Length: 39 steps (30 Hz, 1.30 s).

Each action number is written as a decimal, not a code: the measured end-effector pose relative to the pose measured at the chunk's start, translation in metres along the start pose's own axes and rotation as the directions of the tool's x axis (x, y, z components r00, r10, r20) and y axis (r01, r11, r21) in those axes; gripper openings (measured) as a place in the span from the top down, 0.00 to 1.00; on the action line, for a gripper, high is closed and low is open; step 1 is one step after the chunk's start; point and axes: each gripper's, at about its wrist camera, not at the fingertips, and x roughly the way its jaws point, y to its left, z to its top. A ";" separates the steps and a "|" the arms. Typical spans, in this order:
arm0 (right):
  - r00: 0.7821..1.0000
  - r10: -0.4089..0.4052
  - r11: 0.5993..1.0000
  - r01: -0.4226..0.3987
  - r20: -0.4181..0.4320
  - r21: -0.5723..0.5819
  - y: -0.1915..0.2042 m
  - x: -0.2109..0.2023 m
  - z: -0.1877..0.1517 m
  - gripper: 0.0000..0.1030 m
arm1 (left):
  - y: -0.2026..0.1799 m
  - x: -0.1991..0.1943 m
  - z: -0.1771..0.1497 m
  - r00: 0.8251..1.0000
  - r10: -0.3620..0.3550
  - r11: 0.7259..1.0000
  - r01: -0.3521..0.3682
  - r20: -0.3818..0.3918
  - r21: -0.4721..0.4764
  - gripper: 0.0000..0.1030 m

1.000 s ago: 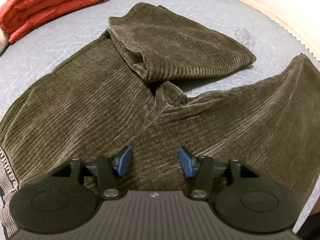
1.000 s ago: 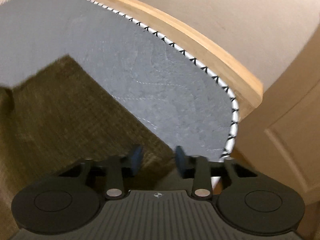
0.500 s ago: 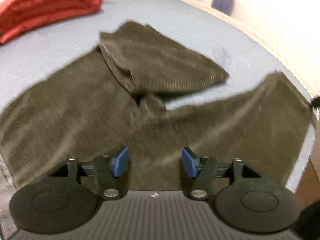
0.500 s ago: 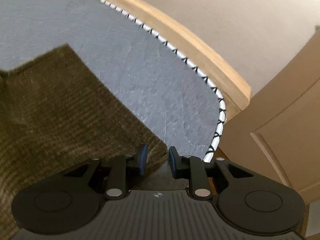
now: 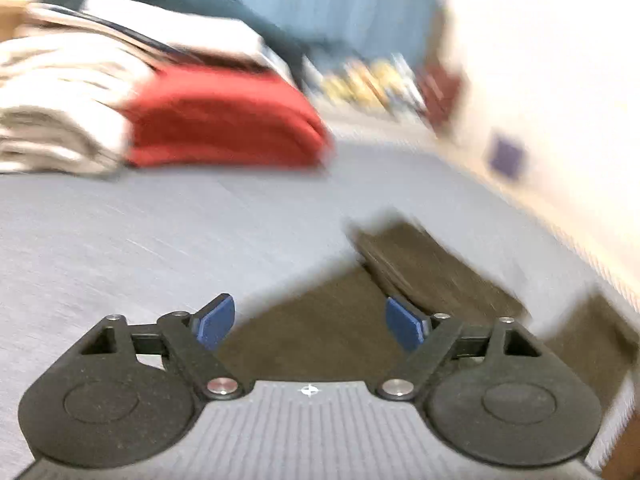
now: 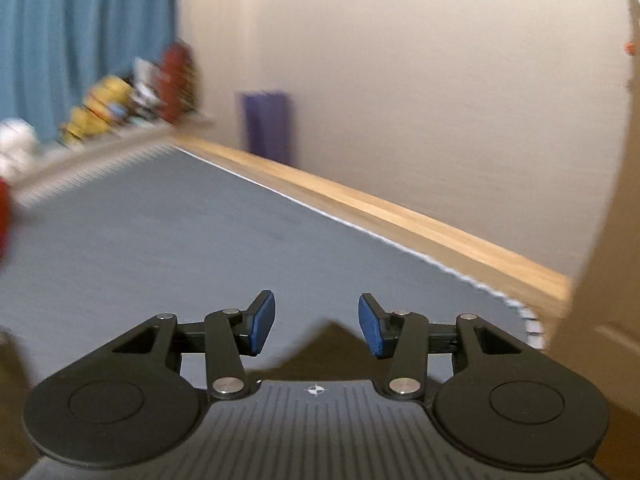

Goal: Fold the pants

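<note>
Both claws empty & jaws opening, left gripper (image 5: 310,322) w/ right gripper (image 6: 316,330) above olive pants (image 5: 432,276) on grey mattress (image 5: 160,240), prob freeing hands to regrip for next fold.

I see the pants (image 5: 420,276) as dull olive-brown cloth, their weave blurred. The mattress (image 5: 140,240) under them is matt grey fabric, and its far edge meets a smooth, pale wood frame (image 6: 400,216). My left gripper (image 5: 310,322) has matt black plastic arms, blue matt pads (image 5: 212,320) and shiny metal pins. Near the mattress's far left corner, the red blanket (image 5: 224,124) looks soft.
</note>
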 end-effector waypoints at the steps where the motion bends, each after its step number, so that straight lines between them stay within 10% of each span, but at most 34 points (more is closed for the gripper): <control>1: 0.998 0.065 0.998 -0.065 0.013 0.013 0.010 -0.017 0.004 0.49 | 0.034 -0.015 -0.002 0.996 0.073 0.997 -0.073 0.048 -0.008 0.12; 5: 0.956 0.288 0.958 -0.288 0.052 0.003 0.040 -0.081 0.009 0.44 | 0.150 -0.048 -0.035 0.902 0.421 0.907 -0.422 0.094 -0.004 0.12; 10: 0.897 0.438 0.897 -0.434 0.048 -0.078 0.062 -0.132 -0.007 0.43 | 0.255 -0.076 -0.069 0.791 0.608 0.792 -0.598 0.068 -0.125 0.12; 18: 0.872 0.489 0.868 -0.484 0.014 -0.113 0.089 -0.140 -0.011 0.43 | 0.272 -0.099 -0.103 0.796 0.590 0.744 -0.601 -0.134 -0.291 0.12; 30: 0.831 0.555 0.832 -0.555 0.021 -0.025 0.091 -0.153 -0.015 0.43 | 0.078 -0.176 -0.006 0.883 0.456 0.881 -0.431 0.107 -0.197 0.12; 39: 0.825 0.562 0.827 -0.559 0.052 -0.065 0.105 -0.162 -0.023 0.36 | -0.122 -0.129 0.028 0.943 0.280 0.948 -0.243 0.181 -0.205 0.12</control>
